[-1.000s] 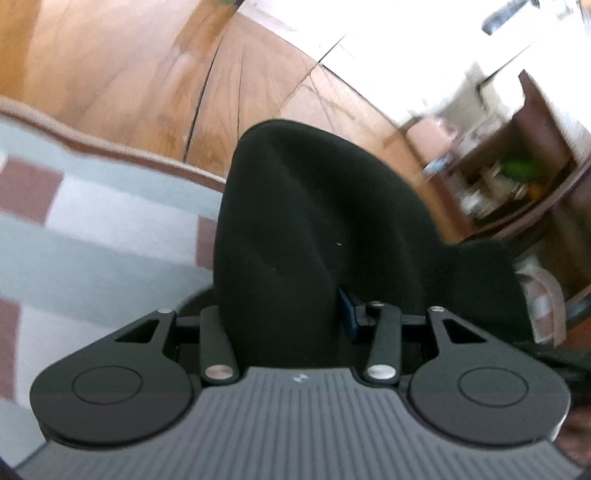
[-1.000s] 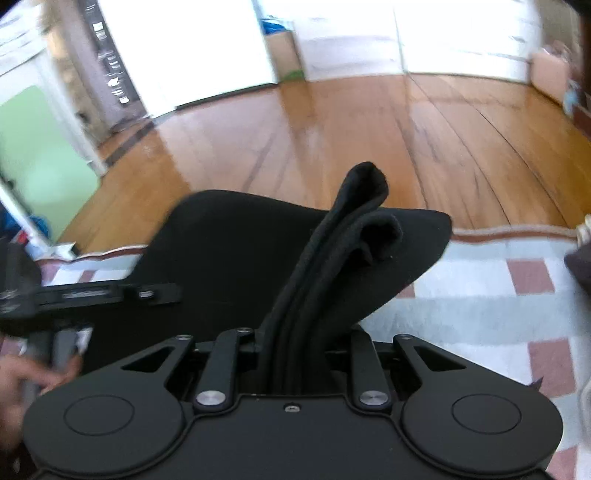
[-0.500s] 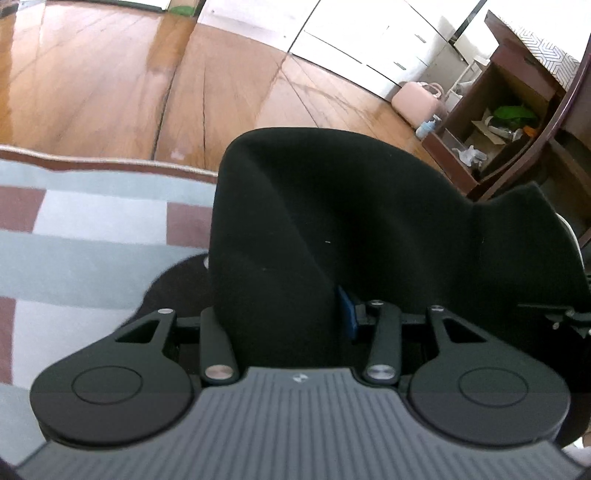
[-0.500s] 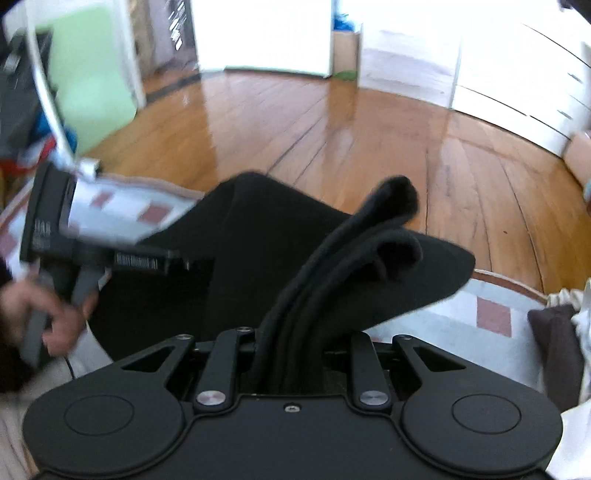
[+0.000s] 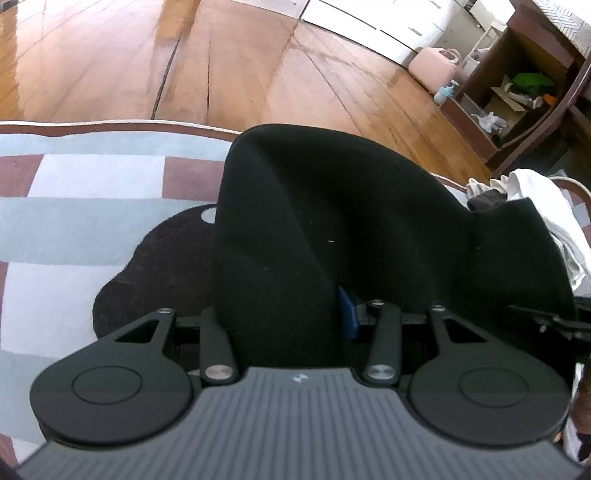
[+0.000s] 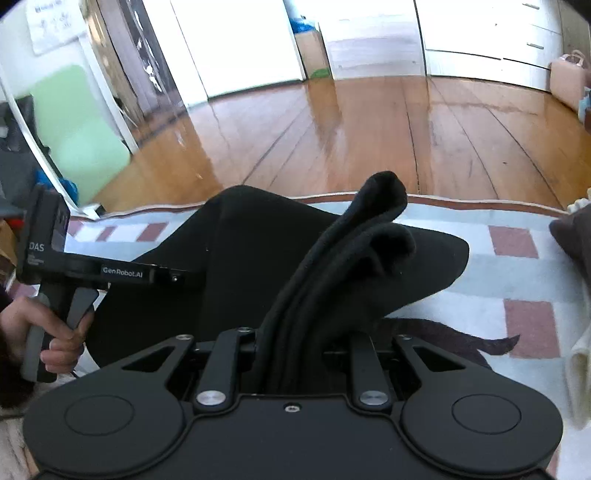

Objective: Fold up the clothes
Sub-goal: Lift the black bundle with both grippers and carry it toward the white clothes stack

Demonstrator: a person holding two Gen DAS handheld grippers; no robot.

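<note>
1. Black, soft, matte knit made up the garment [image 5: 332, 229], which hung in the air between the two grippers, above a checked rug [image 5: 85, 218] of pale grey-blue, white and dull red blocks.
2. It looked light and limp, sagging into deep folds between the two holds; I judged it would slump wherever it was unsupported, so edges and corners were the places to take it, not the middle.
3. The left gripper [image 5: 291, 317] had a thick bunch of cloth between its jaws, which were easing apart at that moment, though the fabric filled the gap and hid the fingertips.
4. The right gripper [image 6: 295, 347] pinched a narrow, rolled band of several layers, jaws close together on it; the band stood up past them like a stiff ridge.
5. Seen from the right wrist, a hand [image 6: 55, 332] gripped the left tool's handle.
6. On the rug lay a dark brown, fuzzy, irregular patch [image 5: 155, 258] under the garment, whether print or shadow I could not tell.
7. Beyond, glossy wooden floorboards [image 6: 369, 129] ran to white cupboards [image 6: 487, 33]; crumpled white cloth [image 5: 546, 206] lay off to one side.
</note>
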